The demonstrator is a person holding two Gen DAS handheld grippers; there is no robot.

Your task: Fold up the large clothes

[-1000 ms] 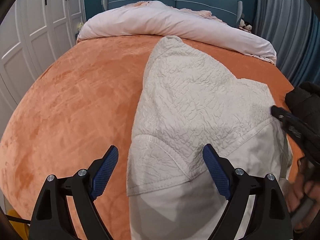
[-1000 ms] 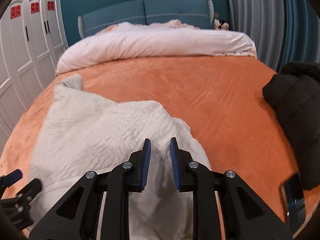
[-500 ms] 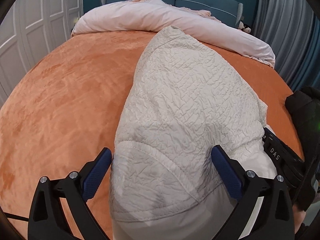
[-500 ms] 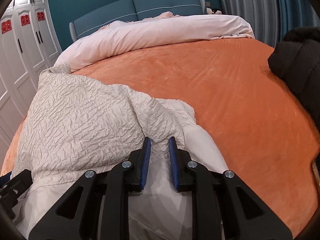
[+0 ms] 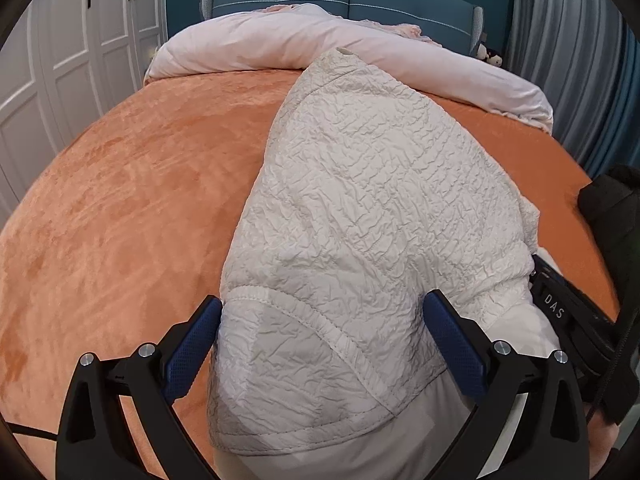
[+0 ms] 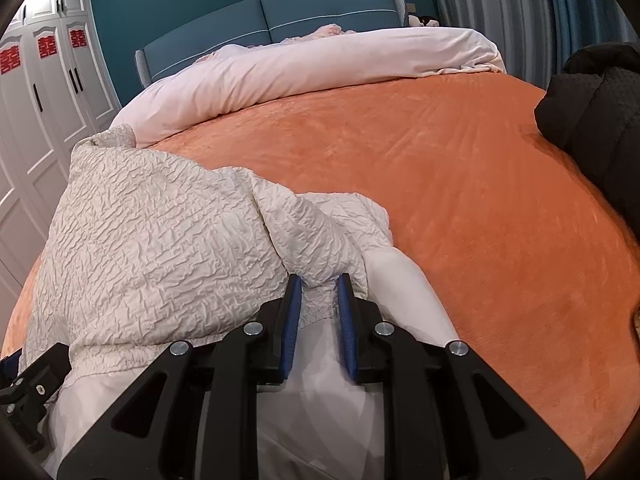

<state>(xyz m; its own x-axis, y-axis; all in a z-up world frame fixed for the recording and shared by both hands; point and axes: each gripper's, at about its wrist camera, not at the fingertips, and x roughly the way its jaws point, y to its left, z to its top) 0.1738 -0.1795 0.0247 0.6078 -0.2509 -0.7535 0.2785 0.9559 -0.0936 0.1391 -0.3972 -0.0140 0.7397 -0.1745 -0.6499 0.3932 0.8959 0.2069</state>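
On orange bedspread (image 5: 120, 200), cream jacket (image 5: 360, 200) now lower; left gripper (image 5: 320, 336) wider, empty; right gripper (image 6: 319, 300) still pinching it.

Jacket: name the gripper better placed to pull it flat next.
Right, probably. The right gripper is already shut on a jacket fold; the left gripper stands wide open around the hem, gripping nothing.

— Any writing to read?
— "DAS" in white on the black right gripper (image 5: 554, 306), seen from the left wrist. Red double-happiness signs (image 6: 47, 47) stand on the white wardrobe doors (image 6: 40, 92).
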